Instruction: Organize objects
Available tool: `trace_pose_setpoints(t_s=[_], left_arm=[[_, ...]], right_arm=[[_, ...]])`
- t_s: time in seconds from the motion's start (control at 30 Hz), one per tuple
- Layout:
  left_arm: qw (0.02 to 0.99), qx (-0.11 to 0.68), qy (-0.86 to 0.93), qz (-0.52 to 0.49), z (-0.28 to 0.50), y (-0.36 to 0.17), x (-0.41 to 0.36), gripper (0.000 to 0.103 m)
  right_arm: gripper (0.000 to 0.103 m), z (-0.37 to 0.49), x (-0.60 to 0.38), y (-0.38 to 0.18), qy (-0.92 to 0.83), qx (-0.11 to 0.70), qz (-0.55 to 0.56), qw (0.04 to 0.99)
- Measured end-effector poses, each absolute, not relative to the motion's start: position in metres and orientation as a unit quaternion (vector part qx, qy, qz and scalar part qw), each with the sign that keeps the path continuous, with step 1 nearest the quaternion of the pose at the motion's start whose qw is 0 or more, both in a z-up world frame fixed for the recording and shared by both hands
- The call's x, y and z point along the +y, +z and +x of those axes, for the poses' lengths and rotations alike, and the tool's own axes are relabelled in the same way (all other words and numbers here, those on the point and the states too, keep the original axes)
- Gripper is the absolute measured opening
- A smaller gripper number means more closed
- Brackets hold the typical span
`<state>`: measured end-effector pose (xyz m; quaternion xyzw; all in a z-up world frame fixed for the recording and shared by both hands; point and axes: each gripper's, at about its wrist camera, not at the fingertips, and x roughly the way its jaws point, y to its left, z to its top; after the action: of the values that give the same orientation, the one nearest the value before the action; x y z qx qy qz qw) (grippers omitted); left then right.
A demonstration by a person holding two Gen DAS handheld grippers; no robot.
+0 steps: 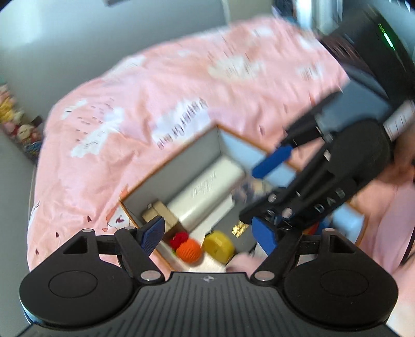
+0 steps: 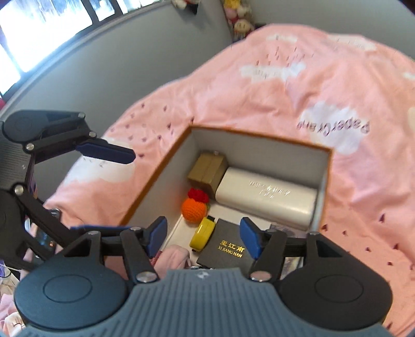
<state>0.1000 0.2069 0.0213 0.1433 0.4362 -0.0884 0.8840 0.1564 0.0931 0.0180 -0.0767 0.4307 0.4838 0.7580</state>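
Observation:
An open box [image 2: 259, 153] with an orange rim sits on a pink bedspread [image 2: 285, 77]. Inside lie a brown carton [image 2: 207, 171], a white rounded case [image 2: 267, 197], a red and an orange crochet ball [image 2: 194, 210], a yellow tape measure [image 2: 203, 233] and a black box with gold lettering [image 2: 228, 251]. My right gripper [image 2: 203, 234] hangs open above the box's near end, nothing between its pads. My left gripper [image 1: 208, 234] is open too, over the same box [image 1: 145, 178], with the orange ball [image 1: 188, 250] and tape measure [image 1: 218, 245] below it. Each gripper shows in the other's view: the right [image 1: 262, 186], the left [image 2: 129, 191].
Pink cloth [image 2: 173, 256] lies at the box's near corner. A grey wall [image 2: 129, 64] runs behind the bed, with plush toys [image 2: 240, 18] in its corner and bright windows [image 2: 39, 33] above. A hand [image 1: 404, 155] holds the right gripper.

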Motion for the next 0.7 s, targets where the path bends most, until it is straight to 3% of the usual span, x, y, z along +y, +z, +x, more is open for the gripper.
trace_pose_setpoints(t_s=[0.2, 0.4, 0.7], left_arm=[[0.933, 0.353, 0.024, 0.066, 0.066, 0.066, 0.196, 0.090], [0.952, 0.270, 0.142, 0.028, 0.022, 0.090, 0.163, 0.094], [0.950, 0.252, 0.179, -0.033, -0.023, 0.071, 0.119, 0.094]], right_arm=[[0.067, 0.124, 0.047, 0.058, 0.472, 0.354, -0.046, 0.806], [0.083, 0.077, 0.002, 0.083, 0.437, 0.272, -0.034, 0.857], [0.089, 0.038, -0.039, 0.069, 0.369, 0.274, -0.029, 0.888]])
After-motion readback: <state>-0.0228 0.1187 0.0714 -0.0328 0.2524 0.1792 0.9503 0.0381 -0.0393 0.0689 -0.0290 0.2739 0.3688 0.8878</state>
